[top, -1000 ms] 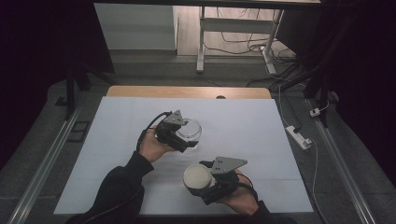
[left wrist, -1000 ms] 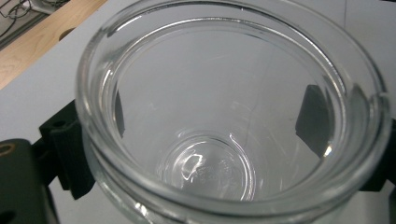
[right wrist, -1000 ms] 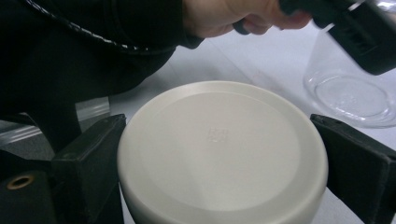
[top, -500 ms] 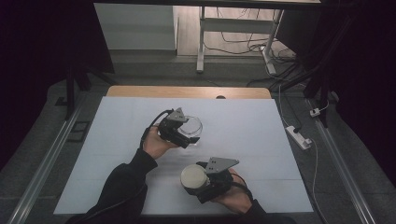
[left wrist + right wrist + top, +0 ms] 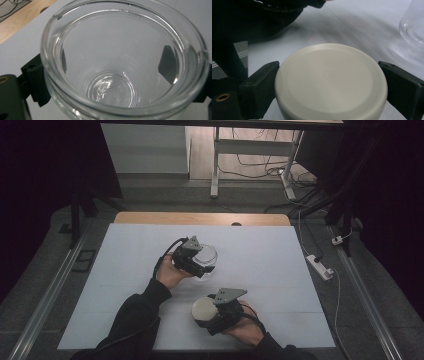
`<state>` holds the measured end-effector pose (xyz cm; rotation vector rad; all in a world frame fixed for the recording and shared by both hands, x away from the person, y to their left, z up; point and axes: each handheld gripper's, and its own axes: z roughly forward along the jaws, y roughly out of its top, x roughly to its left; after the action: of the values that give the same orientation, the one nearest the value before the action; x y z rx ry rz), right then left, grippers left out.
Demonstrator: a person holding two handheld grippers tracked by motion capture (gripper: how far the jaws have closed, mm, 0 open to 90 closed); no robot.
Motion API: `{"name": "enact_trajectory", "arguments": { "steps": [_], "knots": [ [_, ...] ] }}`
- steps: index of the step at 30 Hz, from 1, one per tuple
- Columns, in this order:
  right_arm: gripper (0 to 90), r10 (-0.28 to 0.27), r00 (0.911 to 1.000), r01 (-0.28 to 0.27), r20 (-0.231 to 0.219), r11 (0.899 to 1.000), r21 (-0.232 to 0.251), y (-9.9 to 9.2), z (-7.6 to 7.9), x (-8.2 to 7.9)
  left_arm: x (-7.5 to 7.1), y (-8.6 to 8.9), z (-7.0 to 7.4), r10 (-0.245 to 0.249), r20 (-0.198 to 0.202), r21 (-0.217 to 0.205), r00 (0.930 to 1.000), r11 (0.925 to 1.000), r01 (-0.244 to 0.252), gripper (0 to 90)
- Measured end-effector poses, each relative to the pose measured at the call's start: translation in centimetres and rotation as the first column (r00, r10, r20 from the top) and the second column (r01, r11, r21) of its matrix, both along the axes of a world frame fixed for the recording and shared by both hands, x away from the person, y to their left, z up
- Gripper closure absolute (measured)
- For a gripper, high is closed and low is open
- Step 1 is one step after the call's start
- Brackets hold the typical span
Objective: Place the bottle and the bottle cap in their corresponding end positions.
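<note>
Here the black fingers (image 5: 167,62) of the left gripper (image 5: 192,261) are pressed against opposite sides of a clear glass jar (image 5: 125,60), its mouth kept open and unobstructed, seemingly to receive a closure. The fingers (image 5: 259,87) of the right gripper (image 5: 220,312) are closed on the rim of a round cream lid (image 5: 330,80), flat face left exposed. Jar and lid are held apart above the white desk (image 5: 280,265), the lid nearer the person.

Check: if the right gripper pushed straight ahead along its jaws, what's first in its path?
Likely the person's left sleeve: the right gripper, shut on the cream lid, points left in the high view. Depth is unclear.
</note>
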<state>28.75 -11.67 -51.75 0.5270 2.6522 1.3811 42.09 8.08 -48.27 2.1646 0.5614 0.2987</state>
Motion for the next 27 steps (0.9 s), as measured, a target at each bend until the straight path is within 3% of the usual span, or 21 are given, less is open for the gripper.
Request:
{"name": "enact_trajectory", "arguments": {
  "steps": [14,27],
  "knots": [
    [7.4,-0.022,0.9997,0.022,-0.002,0.997,-0.074,0.5,-1.4,0.9,0.8,-0.2,-1.6,0.032,-0.012,0.002,0.9994,0.9995,-0.032,6.6],
    [7.2,-0.017,0.9999,0.016,-0.001,0.991,-0.133,1.1,-2.2,1.1,1.0,-0.4,-2.1,0.038,-0.007,0.002,0.9993,0.9993,-0.038,6.6]
  ]
}}
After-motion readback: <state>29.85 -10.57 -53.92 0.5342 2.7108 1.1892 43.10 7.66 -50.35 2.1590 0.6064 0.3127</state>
